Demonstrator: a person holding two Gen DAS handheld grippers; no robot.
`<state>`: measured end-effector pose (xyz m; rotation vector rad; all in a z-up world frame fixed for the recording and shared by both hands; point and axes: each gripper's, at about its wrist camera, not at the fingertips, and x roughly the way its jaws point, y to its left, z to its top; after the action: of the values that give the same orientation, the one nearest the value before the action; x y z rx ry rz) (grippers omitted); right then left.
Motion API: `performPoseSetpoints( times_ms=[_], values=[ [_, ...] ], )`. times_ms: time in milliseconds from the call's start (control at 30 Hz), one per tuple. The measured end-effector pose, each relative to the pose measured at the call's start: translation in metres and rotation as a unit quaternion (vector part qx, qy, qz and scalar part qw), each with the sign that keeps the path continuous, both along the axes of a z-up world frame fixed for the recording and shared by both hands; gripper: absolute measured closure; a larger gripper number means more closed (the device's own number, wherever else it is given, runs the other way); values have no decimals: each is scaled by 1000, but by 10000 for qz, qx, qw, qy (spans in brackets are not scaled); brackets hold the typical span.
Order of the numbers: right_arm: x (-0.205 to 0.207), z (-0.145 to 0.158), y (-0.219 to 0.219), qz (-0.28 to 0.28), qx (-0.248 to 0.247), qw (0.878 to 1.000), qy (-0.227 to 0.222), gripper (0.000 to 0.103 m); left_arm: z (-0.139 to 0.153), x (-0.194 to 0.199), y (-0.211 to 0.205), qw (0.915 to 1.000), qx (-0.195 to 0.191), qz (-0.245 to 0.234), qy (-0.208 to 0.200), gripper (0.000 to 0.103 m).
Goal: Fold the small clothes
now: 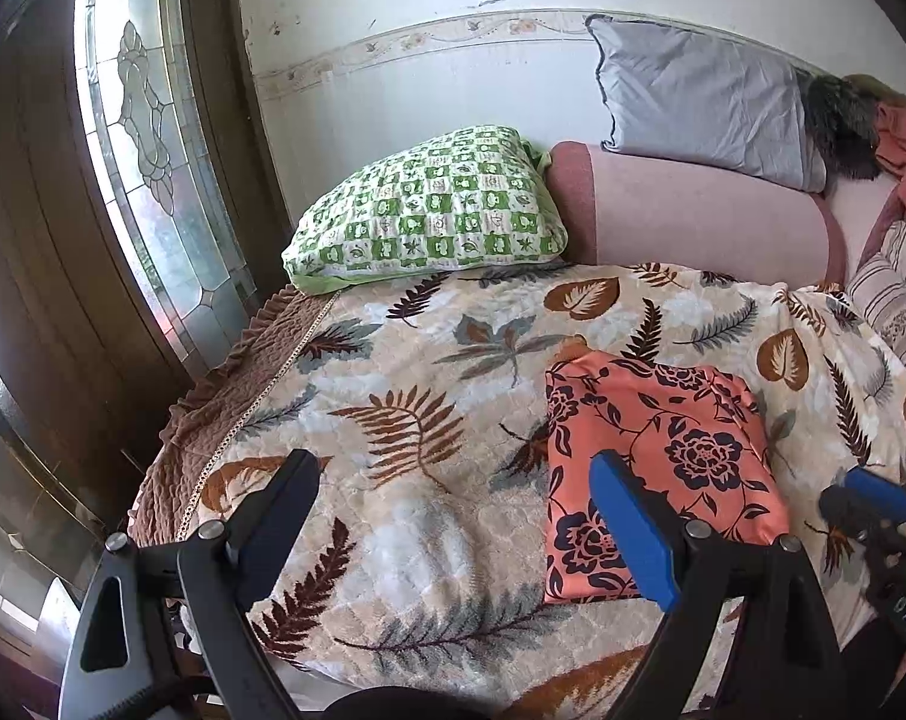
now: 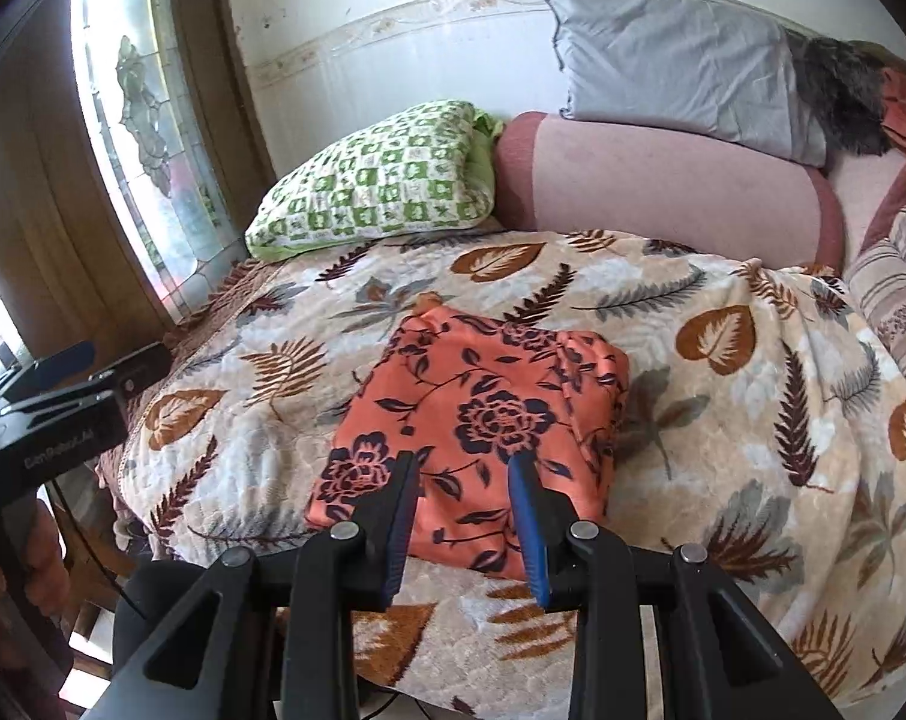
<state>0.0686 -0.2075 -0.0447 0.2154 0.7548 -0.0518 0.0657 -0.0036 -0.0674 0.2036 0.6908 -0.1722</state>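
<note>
An orange garment with dark flowers (image 1: pixel 657 462) lies folded into a rough square on the leaf-patterned blanket (image 1: pixel 423 372); it also shows in the right wrist view (image 2: pixel 483 420). My left gripper (image 1: pixel 453 468) is open wide and empty, above the blanket just left of the garment. My right gripper (image 2: pixel 462 462) is open and empty, hovering over the garment's near edge. The right gripper's tip shows at the right edge of the left wrist view (image 1: pixel 873 498). The left gripper shows at the left of the right wrist view (image 2: pixel 81 372).
A green checked pillow (image 1: pixel 429 210), a pink bolster (image 1: pixel 705 216) and a grey pillow (image 1: pixel 705 102) lie at the bed's far side against the wall. A striped cushion (image 1: pixel 897 288) is at the right. A leaded-glass window (image 1: pixel 147 138) is at the left.
</note>
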Motion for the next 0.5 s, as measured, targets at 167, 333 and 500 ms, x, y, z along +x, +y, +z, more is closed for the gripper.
performPoseSetpoints(
  times_ms=[167, 333, 500],
  values=[
    [11, -7, 19, 195, 60, 9997, 114, 69, 2, 3, 13, 9999, -145, 63, 68, 11],
    [16, -9, 35, 209, -91, 9997, 118, 69, -1, 7, 25, 9995, -92, 159, 248, 11],
    [18, -5, 35, 122, -15, 9999, 85, 69, 1, 5, 32, 9997, 35, 114, 235, 11]
  ],
)
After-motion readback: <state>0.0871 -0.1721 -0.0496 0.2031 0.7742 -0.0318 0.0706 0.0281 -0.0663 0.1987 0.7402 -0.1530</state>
